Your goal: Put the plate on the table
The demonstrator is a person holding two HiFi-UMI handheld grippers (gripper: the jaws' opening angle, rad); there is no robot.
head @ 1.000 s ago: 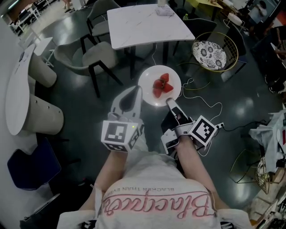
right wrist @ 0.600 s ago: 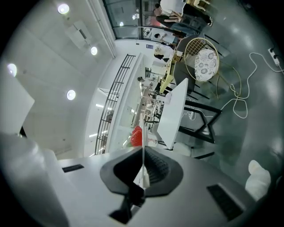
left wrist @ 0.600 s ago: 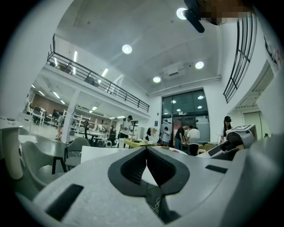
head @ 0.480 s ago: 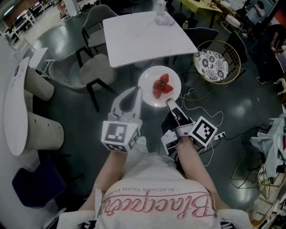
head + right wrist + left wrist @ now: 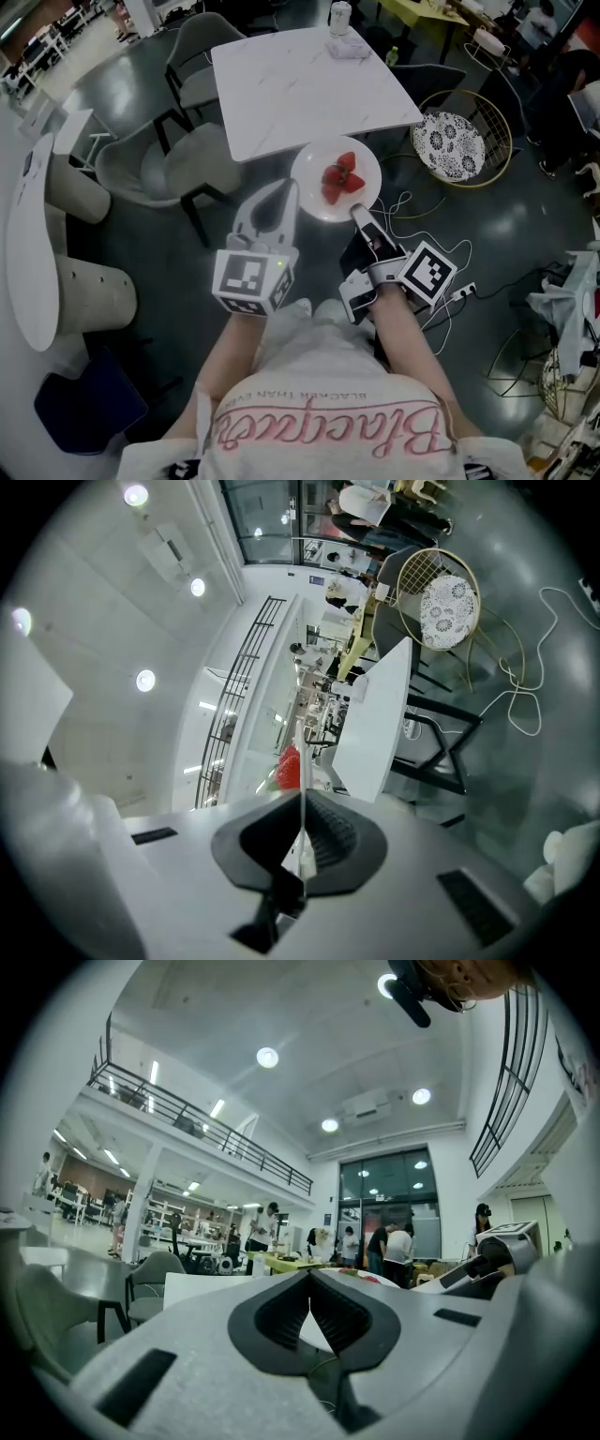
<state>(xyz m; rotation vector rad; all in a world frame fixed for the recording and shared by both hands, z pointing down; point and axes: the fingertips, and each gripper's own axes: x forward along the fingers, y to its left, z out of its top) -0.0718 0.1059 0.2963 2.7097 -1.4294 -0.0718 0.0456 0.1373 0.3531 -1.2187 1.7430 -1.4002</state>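
Observation:
A white plate (image 5: 312,175) with red strawberries (image 5: 339,177) hangs level just off the near edge of the white marble table (image 5: 300,80). My right gripper (image 5: 356,215) is shut on the plate's near rim. In the right gripper view the plate (image 5: 301,761) is edge-on between the jaws, with the strawberries (image 5: 288,765) and the table (image 5: 377,726) past it. My left gripper (image 5: 287,189) is shut and empty, close beside the plate's left edge. Its closed jaws fill the left gripper view, where the gripper (image 5: 309,1283) points toward the table (image 5: 199,1288).
Grey chairs (image 5: 173,159) stand left of the table. A wire-frame chair with a patterned cushion (image 5: 458,141) is at the right, and cables (image 5: 422,202) lie on the dark floor. A cup (image 5: 339,16) stands at the table's far edge. A white counter (image 5: 23,234) runs along the left.
The table has drawn closer and now sits just beyond the plate. Both grippers keep the same pose, the right one still holding the plate.

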